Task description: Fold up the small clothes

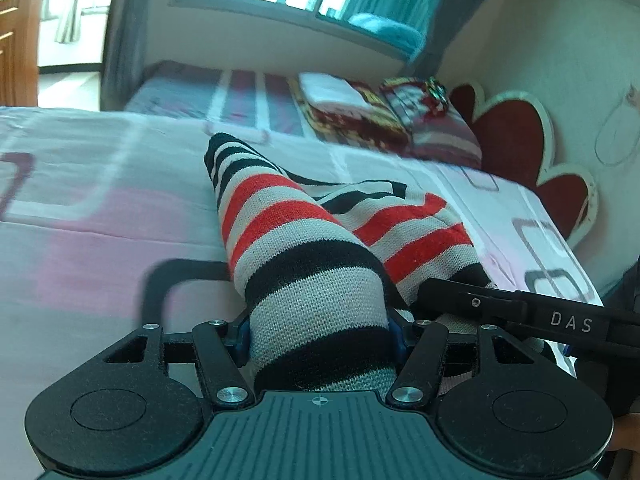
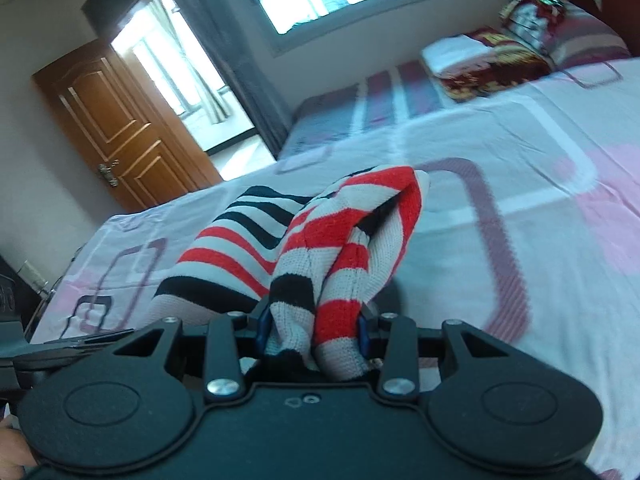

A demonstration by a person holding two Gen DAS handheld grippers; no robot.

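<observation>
Striped garment (image 1: 304, 248) is clamped by left gripper (image 1: 320, 336) and right gripper (image 2: 312, 332); both ends should be carried level, then laid flat on near bedsheet (image 1: 100, 220).

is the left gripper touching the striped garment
Touching. The left wrist view shows the left gripper shut on the striped garment, knit bunched between its blue pads.

A coarse ribbed knit is seen in the striped garment (image 1: 304, 248). The bed sheet (image 2: 500, 152) is smooth, matt cloth. The door (image 2: 120, 128) is glossy wood.
</observation>
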